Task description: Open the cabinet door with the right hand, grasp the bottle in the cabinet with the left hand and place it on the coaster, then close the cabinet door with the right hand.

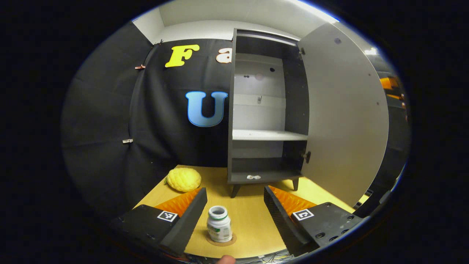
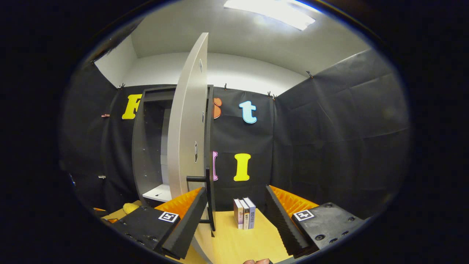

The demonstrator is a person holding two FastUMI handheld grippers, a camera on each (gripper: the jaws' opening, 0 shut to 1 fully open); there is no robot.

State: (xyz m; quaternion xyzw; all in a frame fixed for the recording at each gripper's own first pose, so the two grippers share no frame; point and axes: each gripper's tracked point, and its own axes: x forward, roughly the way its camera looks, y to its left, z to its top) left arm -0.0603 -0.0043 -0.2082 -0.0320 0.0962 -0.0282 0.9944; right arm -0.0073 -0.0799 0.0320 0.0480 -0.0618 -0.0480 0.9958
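With the bottle [image 1: 219, 224] standing on the coaster [image 1: 230, 241] between my left claw's [image 1: 234, 220] spread fingers, untouched, I judge the placing done. Only closing remains: the cabinet door [image 2: 187, 128] stands wide, its handle [image 2: 209, 200] just inside my right claw's [image 2: 234, 220] parted fingers, ungripped.

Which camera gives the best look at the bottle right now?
The left gripper view. There the bottle stands upright on the coaster, between the open left gripper's fingers, with nothing covering it. In the right gripper view I can make out the cabinet door but no bottle.
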